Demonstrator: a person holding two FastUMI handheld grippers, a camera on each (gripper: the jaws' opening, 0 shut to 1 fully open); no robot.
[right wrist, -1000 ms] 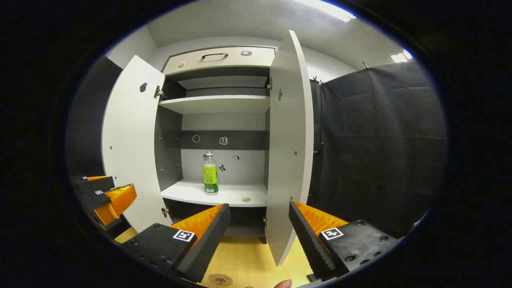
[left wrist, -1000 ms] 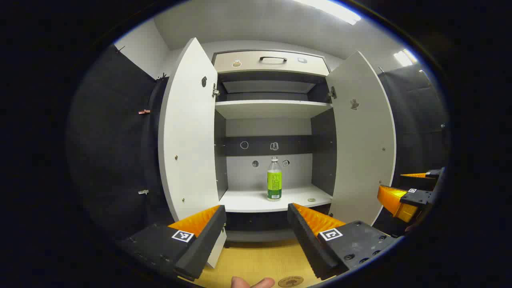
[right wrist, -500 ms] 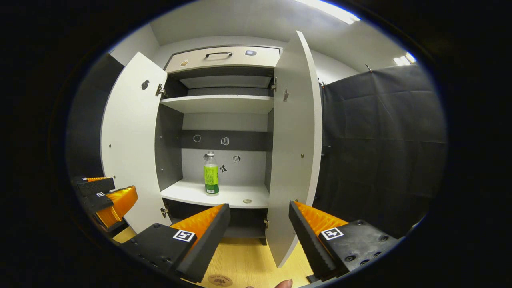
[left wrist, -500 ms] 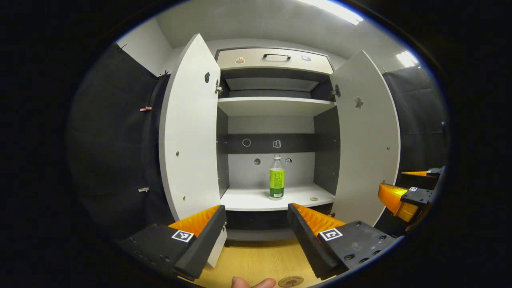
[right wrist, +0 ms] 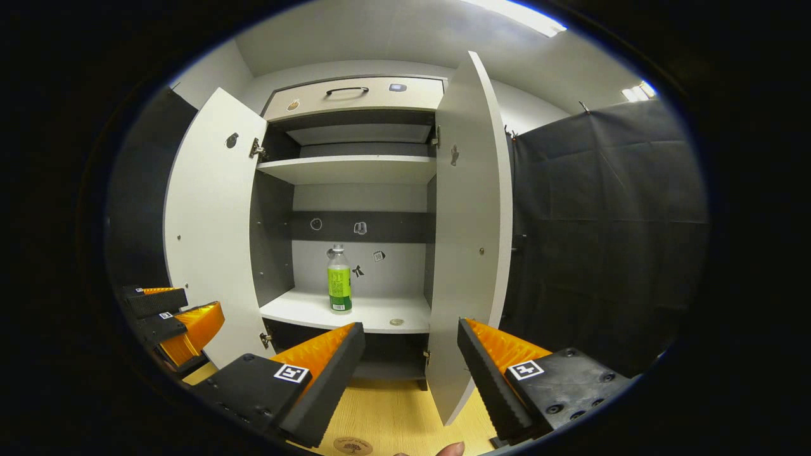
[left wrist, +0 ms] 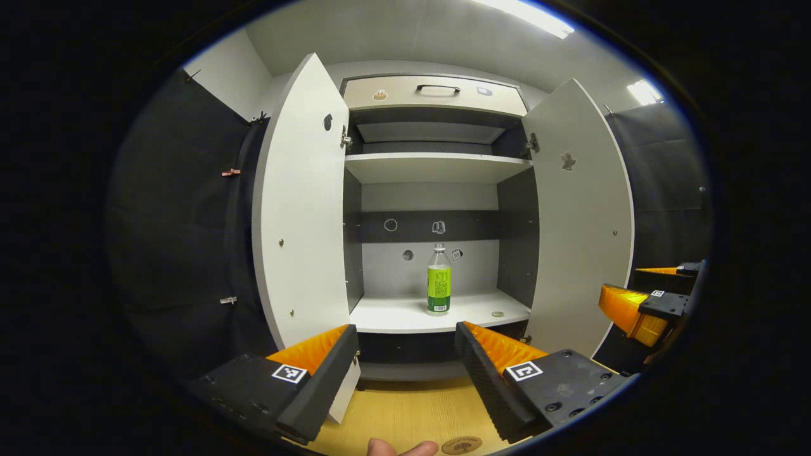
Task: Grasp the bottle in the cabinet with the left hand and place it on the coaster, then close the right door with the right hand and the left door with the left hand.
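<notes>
**Q:** Left gripper view?

**A:** Left tool (left wrist: 405, 345) was released, aimed at the bottle (left wrist: 438, 280) upright on the cabinet shelf (left wrist: 393, 316), lined up for grasping. Coaster (left wrist: 461, 445) lay on the desk (left wrist: 405, 415).

**Q:** Right gripper view?

**A:** Right tool (right wrist: 410, 342) was released, facing the open right door (right wrist: 469, 240), judged ready for closing it.

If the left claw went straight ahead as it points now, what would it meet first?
Probably the bottle, upright on the cabinet's lower shelf. The open left claw aims between both open doors; nothing seems to intervene, though depth is unclear.
</notes>
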